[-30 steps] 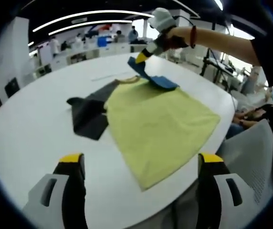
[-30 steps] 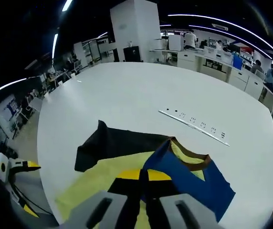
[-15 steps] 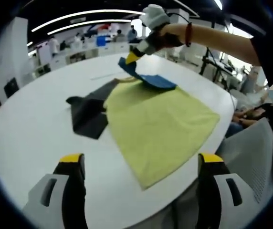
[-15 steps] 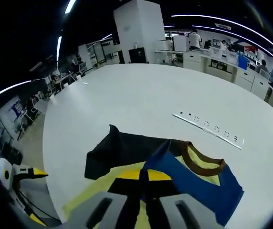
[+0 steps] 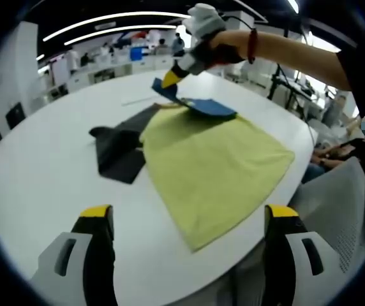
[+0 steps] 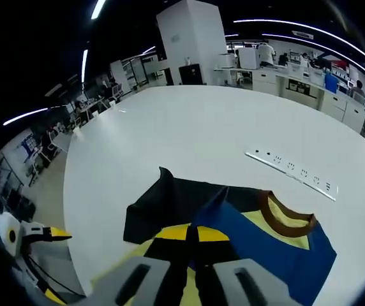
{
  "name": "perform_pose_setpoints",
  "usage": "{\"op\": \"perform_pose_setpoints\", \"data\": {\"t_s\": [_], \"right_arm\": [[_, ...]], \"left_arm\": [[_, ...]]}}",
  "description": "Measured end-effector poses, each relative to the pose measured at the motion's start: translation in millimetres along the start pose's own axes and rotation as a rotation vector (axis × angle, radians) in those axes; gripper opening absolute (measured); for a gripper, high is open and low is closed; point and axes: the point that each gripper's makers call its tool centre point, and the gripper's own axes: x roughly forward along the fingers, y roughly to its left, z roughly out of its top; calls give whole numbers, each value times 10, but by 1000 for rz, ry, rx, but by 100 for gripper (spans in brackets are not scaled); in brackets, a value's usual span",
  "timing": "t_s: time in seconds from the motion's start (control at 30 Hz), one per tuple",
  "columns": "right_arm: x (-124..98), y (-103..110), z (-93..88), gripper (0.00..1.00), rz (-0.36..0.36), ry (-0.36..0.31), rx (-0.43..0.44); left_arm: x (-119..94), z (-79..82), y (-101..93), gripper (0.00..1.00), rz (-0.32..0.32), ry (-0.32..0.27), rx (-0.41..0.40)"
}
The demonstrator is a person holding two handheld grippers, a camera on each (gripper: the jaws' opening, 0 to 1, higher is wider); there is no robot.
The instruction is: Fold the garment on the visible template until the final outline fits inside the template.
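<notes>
One yellow garment (image 5: 214, 169) on white table (image 5: 36, 172), right gripper (image 6: 192, 234) jaws pinching its blue sleeve (image 6: 259, 245), left gripper (image 5: 189, 220) jaws spread.

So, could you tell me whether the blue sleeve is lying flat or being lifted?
Lifted. The right hand-held gripper is shut on the blue sleeve, holding its edge raised off the yellow shirt body.

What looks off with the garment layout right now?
The garment is not flat. Its blue sleeve is pinched in the right gripper and lifted above the yellow body, while the black sleeve lies crumpled off to the side. The hem reaches the edge of the white table. No template outline is discernible.
</notes>
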Motion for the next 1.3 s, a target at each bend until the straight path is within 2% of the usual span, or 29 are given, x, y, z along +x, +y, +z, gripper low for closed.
{"op": "perform_pose_setpoints", "data": {"t_s": [0.37, 1.3], "right_arm": [[106, 164, 0, 0, 39, -12, -26], [348, 332, -217, 1, 83, 24, -84]], "left_arm": [[6, 0, 21, 94, 4, 1, -4], [17, -53, 47, 94, 12, 7, -25]]}}
